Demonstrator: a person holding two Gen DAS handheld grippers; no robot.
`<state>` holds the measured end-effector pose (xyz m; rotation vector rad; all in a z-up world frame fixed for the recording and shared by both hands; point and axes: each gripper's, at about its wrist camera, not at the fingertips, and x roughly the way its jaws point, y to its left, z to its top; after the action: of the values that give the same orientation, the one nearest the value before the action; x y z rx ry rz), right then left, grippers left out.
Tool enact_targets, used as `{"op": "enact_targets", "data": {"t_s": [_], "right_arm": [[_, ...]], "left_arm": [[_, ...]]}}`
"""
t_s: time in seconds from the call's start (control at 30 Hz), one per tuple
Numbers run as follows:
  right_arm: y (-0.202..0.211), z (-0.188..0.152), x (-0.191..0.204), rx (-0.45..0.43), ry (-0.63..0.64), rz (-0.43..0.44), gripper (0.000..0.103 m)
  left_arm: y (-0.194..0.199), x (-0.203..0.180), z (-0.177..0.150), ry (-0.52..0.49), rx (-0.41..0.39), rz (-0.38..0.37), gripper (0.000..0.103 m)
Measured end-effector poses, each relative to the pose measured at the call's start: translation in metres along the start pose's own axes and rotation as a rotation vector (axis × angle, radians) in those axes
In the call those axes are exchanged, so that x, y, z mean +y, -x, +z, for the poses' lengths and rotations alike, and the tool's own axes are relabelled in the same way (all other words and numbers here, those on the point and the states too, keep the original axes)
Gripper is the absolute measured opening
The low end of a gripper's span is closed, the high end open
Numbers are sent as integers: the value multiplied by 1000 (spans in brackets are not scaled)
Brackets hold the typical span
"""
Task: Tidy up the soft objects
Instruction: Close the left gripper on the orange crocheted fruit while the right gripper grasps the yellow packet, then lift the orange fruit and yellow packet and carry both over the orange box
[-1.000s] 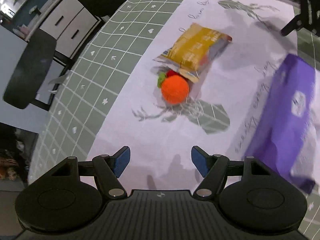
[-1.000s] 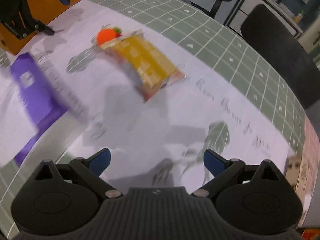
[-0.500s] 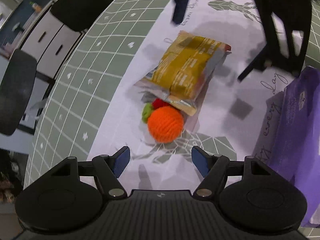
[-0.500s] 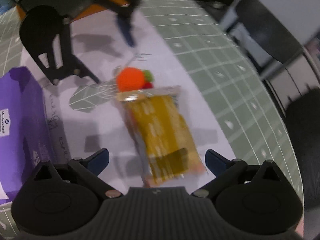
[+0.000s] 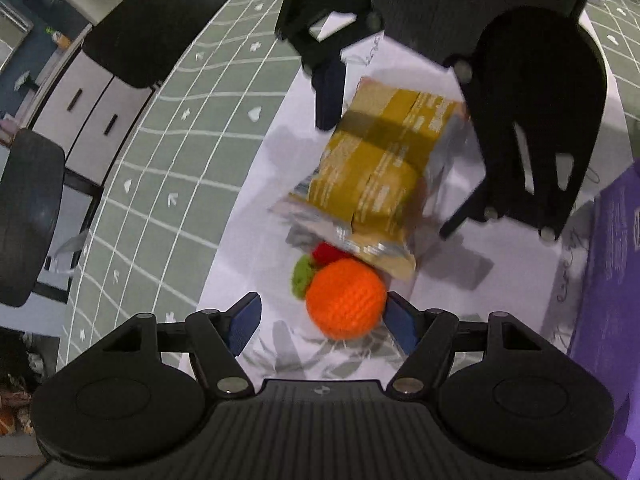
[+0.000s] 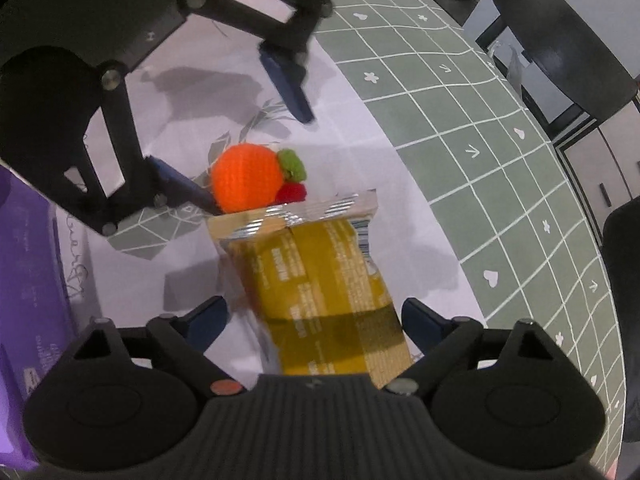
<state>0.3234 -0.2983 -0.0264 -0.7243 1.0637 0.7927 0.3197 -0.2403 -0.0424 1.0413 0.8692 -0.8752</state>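
An orange crocheted ball (image 5: 345,298) with green and red bits lies on the white cloth, touching the end of a yellow snack bag (image 5: 376,176). My left gripper (image 5: 320,322) is open, its blue fingertips on either side of the ball, the right tip touching it. My right gripper (image 6: 314,320) is open around the near end of the yellow bag (image 6: 320,288), with the ball (image 6: 245,178) beyond it. Each gripper shows in the other's view, across the bag.
A purple package (image 5: 604,280) lies on the right of the left wrist view and on the left of the right wrist view (image 6: 28,288). The green grid tablecloth (image 5: 160,184) runs to the table edge, with black chairs (image 6: 560,36) beyond.
Both grippers have moved in from opposite sides. The left one came up to the orange ball, the right one came over the yellow bag's end. Both jaws stayed open.
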Motion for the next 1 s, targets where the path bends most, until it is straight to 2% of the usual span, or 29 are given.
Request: {"op": "enact_targets", "data": {"t_s": [0.1, 0.2, 0.3, 0.37, 0.47, 0.7, 1.0], "right_arm": [[-1, 1, -2, -7, -22, 15, 92], [-2, 0, -5, -8, -45, 38, 88], [-1, -3, -7, -9, -68, 49, 82], [1, -4, -8, -10, -78, 49, 71], [2, -7, -10, -1, -87, 51, 68], [6, -13, -5, 3, -83, 26, 64], [22, -19, 5, 39, -74, -10, 58]], "left_arm": [[-1, -1, 4, 5, -18, 2, 82], [-1, -1, 6, 10, -21, 1, 81], [1, 3, 5, 64, -3, -30, 72], [0, 8, 5, 107, 9, -62, 60], [0, 10, 4, 143, 17, -79, 55], [6, 4, -2, 168, 31, -83, 53], [51, 1, -9, 188, -18, -60, 53]]}}
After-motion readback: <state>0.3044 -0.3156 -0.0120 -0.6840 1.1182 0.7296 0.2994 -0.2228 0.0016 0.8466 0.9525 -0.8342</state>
